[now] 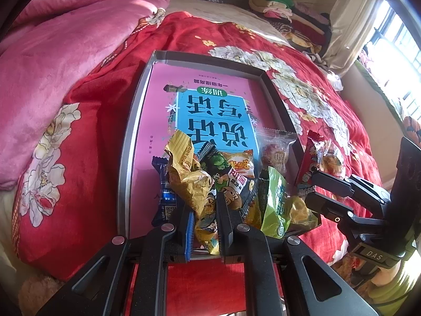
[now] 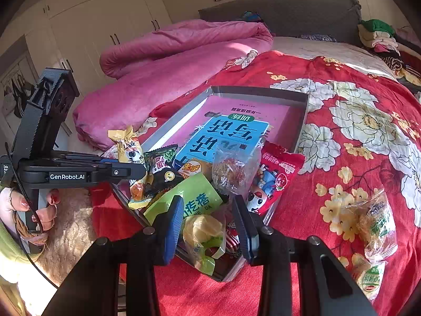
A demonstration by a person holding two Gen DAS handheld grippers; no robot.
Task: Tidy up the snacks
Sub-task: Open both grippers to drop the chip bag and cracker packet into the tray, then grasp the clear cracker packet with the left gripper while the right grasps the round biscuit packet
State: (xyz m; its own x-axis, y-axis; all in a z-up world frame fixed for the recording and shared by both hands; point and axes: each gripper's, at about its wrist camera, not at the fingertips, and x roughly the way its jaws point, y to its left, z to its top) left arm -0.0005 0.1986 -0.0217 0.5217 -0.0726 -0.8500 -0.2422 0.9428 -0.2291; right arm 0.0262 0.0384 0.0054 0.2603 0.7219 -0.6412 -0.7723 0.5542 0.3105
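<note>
Left gripper (image 1: 205, 218) has its jaws clamped on a yellow snack packet (image 1: 189, 181); the crinkled wrapper sticks out above and ahead of the fingertips, its lower end pinched between the pads, over the near end of the grey tray (image 1: 131, 142). Side-on from the right wrist view the same gripper (image 2: 139, 169) holds that yellow packet (image 2: 130, 152) upright, with the packet's tail hanging below the jaws. Right gripper (image 2: 208, 210) has its jaws partly apart, straddling a clear bag with a yellow pastry (image 2: 202, 230) and the lower edge of a green packet (image 2: 194, 197); can't tell whether the pads actually press on either one. Just ahead of the right jaws: a clear crinkled bag (image 2: 231, 168), beyond and right of that a red strawberry packet (image 2: 273, 176) draped over the tray's right wall. Ahead-left of the right jaws, a black peanut packet (image 2: 160, 168) lies touching the left gripper's fingers. Snack pile fills the near end of the tray, heaped on a pink and blue book (image 1: 210, 105) that lines the tray floor; the far end of the book is bare. Well right of the right jaws, outside the tray, two clear cake bags (image 2: 376, 221) lie on the red floral quilt (image 2: 342, 158). Pink blanket (image 2: 171, 60) is bunched far ahead-left. A hand (image 2: 34, 210) grips the left gripper's handle.
</note>
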